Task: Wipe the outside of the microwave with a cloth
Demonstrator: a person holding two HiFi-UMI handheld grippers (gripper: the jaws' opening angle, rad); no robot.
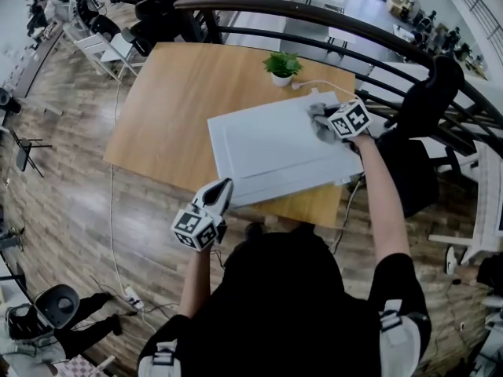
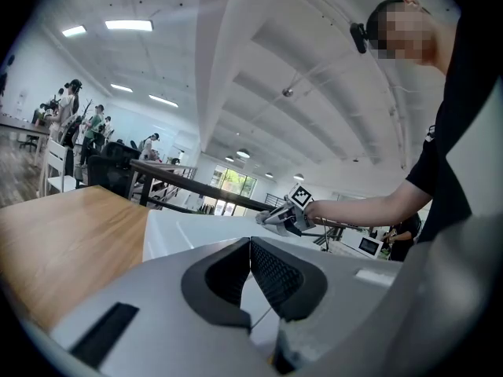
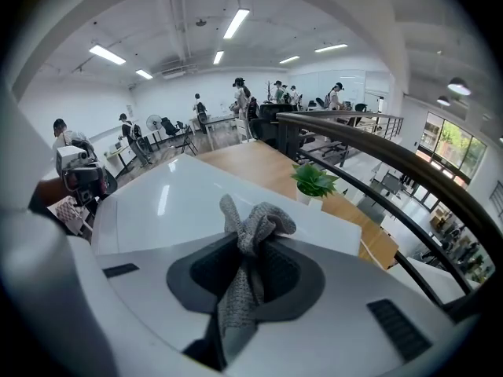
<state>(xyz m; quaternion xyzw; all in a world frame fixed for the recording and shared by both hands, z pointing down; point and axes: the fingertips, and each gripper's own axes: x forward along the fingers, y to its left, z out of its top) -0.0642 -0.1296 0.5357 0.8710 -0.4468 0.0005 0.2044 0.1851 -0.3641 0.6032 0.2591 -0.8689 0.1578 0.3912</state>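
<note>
Pinching the grey cloth [image 3: 256, 221], the right tool [image 3: 251, 251] holds it on the microwave [image 1: 275, 154] top; left tool [image 2: 250, 250] closed, empty.

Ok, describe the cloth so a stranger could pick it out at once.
On the wooden table sits a white microwave. At the far right corner of its top, the right tool is shut on the cloth. It is grey, knitted and crumpled, unlike the green potted plant beyond it.
</note>
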